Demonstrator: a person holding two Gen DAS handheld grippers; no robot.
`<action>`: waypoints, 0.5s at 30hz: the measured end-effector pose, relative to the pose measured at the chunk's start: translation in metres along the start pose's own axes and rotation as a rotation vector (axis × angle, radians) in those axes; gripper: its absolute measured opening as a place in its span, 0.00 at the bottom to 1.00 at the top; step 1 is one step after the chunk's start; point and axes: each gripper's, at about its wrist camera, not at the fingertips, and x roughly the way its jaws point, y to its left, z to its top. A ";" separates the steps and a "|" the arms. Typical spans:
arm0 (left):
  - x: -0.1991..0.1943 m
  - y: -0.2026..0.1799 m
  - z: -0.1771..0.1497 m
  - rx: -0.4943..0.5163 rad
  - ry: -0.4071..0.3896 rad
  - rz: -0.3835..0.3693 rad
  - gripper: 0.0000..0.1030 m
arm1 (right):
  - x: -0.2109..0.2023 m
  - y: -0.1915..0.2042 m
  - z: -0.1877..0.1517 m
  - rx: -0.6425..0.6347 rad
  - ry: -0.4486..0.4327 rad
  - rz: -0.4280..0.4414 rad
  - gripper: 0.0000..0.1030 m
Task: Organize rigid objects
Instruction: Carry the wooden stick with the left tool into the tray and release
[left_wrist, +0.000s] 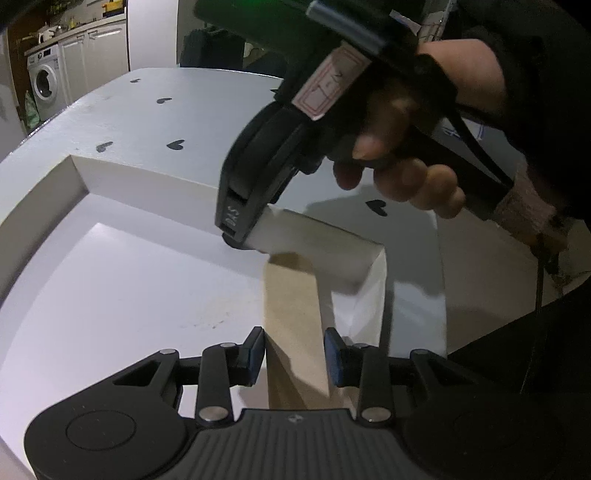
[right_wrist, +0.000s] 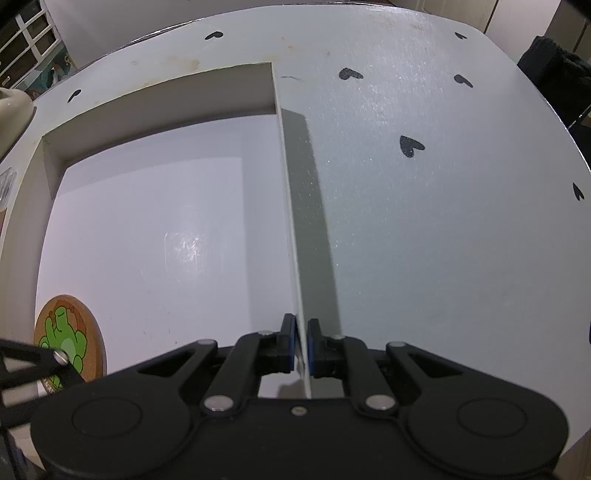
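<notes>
A shallow white box (left_wrist: 122, 269) lies open on the table. My left gripper (left_wrist: 294, 356) is shut on a round cork coaster seen edge-on (left_wrist: 291, 314), held just over the box. In the right wrist view the same coaster (right_wrist: 68, 338) shows a green cartoon figure at the box's lower left. My right gripper (right_wrist: 301, 343) is shut on the thin right wall of the box (right_wrist: 291, 206). It also shows in the left wrist view (left_wrist: 236, 232), clamped on the wall (left_wrist: 317, 243).
The round white table (right_wrist: 424, 221) has small black heart marks. A washing machine (left_wrist: 44, 85) and white cabinets stand far left. A dark chair back (right_wrist: 554, 74) is beyond the table. A cream object (right_wrist: 11, 110) sits at the left edge.
</notes>
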 end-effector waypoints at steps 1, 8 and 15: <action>-0.001 0.000 0.000 -0.009 -0.001 -0.006 0.36 | 0.000 0.000 0.000 0.000 0.001 0.001 0.08; -0.007 0.007 -0.004 -0.078 -0.010 0.008 0.47 | 0.000 -0.001 -0.001 0.002 0.002 0.007 0.08; -0.023 0.013 -0.010 -0.134 -0.037 0.028 0.63 | 0.000 -0.001 -0.001 0.001 0.002 0.011 0.08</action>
